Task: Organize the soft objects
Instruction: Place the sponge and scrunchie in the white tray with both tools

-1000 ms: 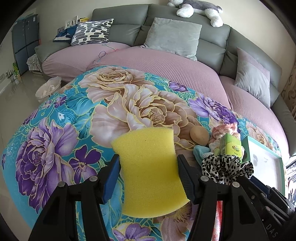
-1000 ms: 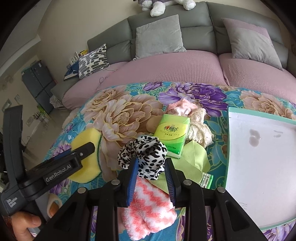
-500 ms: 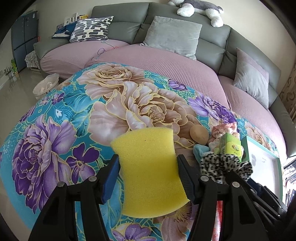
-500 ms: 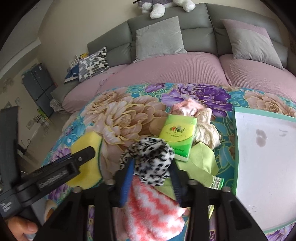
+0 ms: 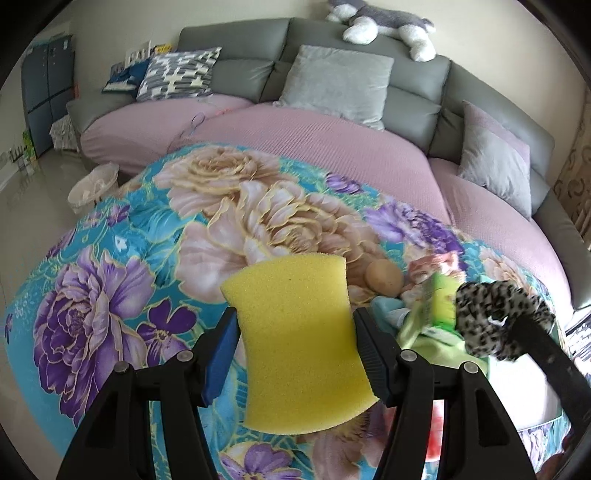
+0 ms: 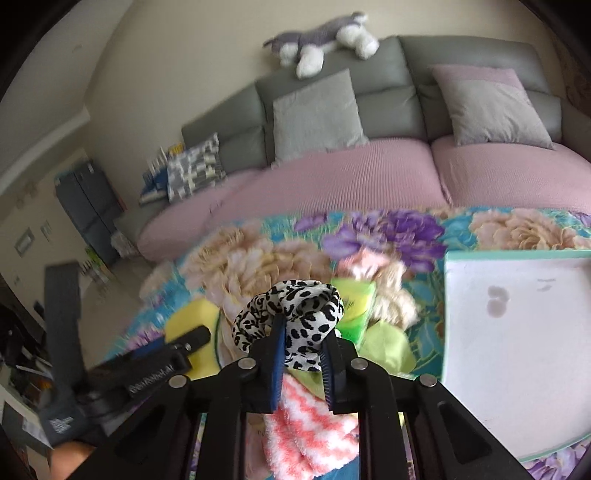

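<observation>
My left gripper (image 5: pixel 293 336) is shut on a yellow sponge (image 5: pixel 295 339) and holds it above the floral cloth (image 5: pixel 110 280). My right gripper (image 6: pixel 303 341) is shut on a leopard-print scrunchie (image 6: pixel 295 314), lifted above the pile; the scrunchie also shows in the left wrist view (image 5: pixel 495 317). Under it lie a pink-and-white fuzzy sock (image 6: pixel 310 424), a green tissue pack (image 6: pixel 354 306), a lime cloth (image 6: pixel 384 343) and a pink-cream fabric item (image 6: pixel 384 280). The sponge shows in the right wrist view (image 6: pixel 192 321) too.
A white tray with a teal rim (image 6: pixel 517 332) lies right of the pile. A tan ball (image 5: pixel 382 277) sits on the cloth. Behind is a sofa with pink seat covers (image 5: pixel 314 140), grey cushions (image 5: pixel 332 85) and a plush dog (image 5: pixel 384 29). A white basket (image 5: pixel 92 184) stands on the floor at left.
My right gripper has lifted the scrunchie up off the pile, and its view has tilted upward. The left gripper still holds the sponge, shifted slightly.
</observation>
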